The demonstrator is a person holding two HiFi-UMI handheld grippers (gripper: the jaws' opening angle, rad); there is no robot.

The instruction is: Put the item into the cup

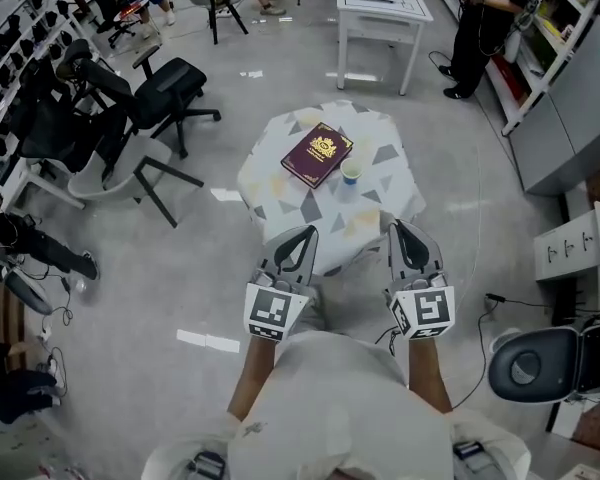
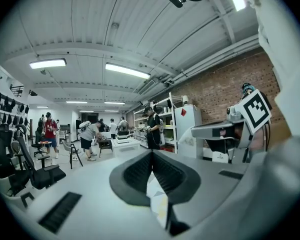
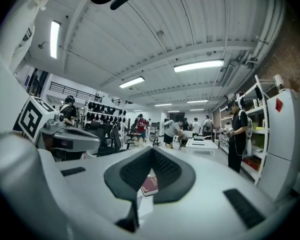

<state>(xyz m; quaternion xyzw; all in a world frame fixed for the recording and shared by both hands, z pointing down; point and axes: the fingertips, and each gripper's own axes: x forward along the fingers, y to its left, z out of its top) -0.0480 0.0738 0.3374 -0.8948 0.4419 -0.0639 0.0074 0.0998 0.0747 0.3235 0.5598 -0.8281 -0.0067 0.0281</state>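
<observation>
We are holding the left gripper (image 1: 302, 238) and right gripper (image 1: 400, 233) at lower centre, jaws closed on nothing, near the small desk in white triangle-patterned cloth (image 1: 385, 158). On it a small white cup (image 1: 351, 173) is standing just beside a maroon book (image 1: 317, 154). Black office chairs (image 1: 170, 93) are sitting upper left on grey floor (image 1: 180, 268).

Head view steeply down over table (image 1: 385, 158); gripper views level, forward, sharing it
</observation>
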